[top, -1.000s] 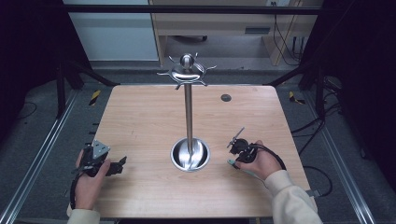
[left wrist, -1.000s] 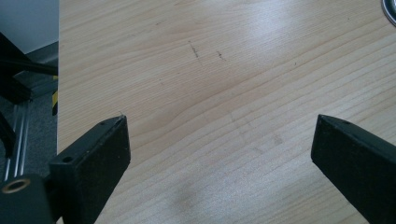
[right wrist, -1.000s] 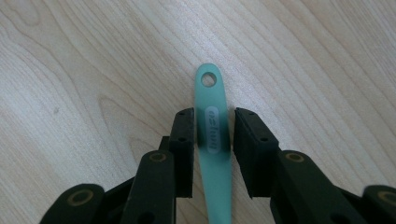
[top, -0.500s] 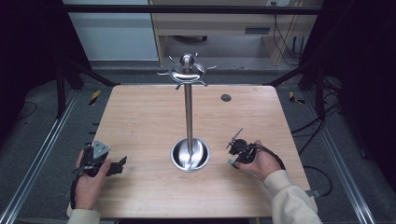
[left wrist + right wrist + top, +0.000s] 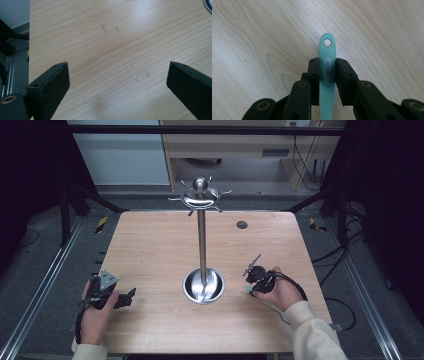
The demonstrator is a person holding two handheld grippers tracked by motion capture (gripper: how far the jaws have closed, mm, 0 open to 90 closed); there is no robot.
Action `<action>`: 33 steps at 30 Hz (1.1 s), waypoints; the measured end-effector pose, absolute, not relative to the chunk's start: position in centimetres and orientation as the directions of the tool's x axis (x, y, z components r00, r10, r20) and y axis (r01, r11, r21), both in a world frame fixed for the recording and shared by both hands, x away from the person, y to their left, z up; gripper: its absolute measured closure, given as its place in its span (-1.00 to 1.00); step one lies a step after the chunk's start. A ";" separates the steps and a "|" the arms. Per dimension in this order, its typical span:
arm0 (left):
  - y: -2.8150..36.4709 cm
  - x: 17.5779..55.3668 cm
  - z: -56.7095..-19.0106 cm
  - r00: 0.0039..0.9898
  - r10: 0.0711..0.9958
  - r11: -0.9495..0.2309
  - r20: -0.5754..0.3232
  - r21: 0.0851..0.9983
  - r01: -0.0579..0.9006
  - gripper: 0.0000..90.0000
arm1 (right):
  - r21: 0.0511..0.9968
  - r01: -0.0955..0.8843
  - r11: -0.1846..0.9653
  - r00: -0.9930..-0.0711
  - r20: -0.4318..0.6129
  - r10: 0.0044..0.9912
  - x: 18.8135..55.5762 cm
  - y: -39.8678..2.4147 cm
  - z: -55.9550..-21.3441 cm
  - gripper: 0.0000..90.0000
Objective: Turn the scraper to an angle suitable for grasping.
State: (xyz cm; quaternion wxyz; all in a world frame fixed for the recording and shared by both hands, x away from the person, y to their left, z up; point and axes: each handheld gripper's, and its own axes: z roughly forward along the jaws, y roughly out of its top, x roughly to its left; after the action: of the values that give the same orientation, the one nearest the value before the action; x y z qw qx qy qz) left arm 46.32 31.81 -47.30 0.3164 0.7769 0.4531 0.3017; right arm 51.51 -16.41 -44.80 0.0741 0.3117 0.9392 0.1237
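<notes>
Right gripper [image 5: 328, 62] pinches a teal handle [image 5: 327, 72] between its two black jaws. Its jaws have just been closing, and in the right gripper view the pads sit flush against both flat sides of the handle. The handle runs straight up the middle of that view, lengthwise between the jaws. Its rounded end, with a small hole through it, sticks out past the jaw tips over bare wood, and a grey oval label lies right where the pads clamp. The lower part of the handle passes back into the gripper body and out of sight.

In the high view the right gripper [image 5: 252, 279] sits at the near right part of the table [image 5: 150, 240], held in the right hand [image 5: 280, 292]. It is just right of the round steel base of the stand [image 5: 202, 245], close to it but apart. A thin dark piece juts up and away from the gripper toward the far side; what it is cannot be made out. A bit of teal shows at the gripper's near side.

Left gripper [image 5: 127, 296] rests low over the table's near left corner in the left hand [image 5: 95, 312], well apart from the stand. Its jaws stand spread wide, with bare wood between them in the left gripper view [image 5: 117, 75].
</notes>
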 end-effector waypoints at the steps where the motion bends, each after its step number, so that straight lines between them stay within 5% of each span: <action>1: 31.8 46.3 -47.3 0.408 0.894 -0.390 0.183 0.764 0.513 -0.90 | 0.288 0.565 0.773 -0.794 -0.064 0.604 51.5 -16.4 -44.7 0.66; 33: 31.8 46.2 -47.1 0.407 0.895 -0.387 0.183 0.773 0.502 -0.91 | 0.529 0.490 0.693 -0.765 -0.121 0.633 51.5 -17.7 -33.4 0.65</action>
State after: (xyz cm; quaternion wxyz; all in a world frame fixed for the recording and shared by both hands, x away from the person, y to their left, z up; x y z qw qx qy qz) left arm 46.19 31.76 -47.13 0.3215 0.7748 0.4508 0.3053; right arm 51.55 -17.71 -33.36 0.1487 0.3091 0.9080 0.2407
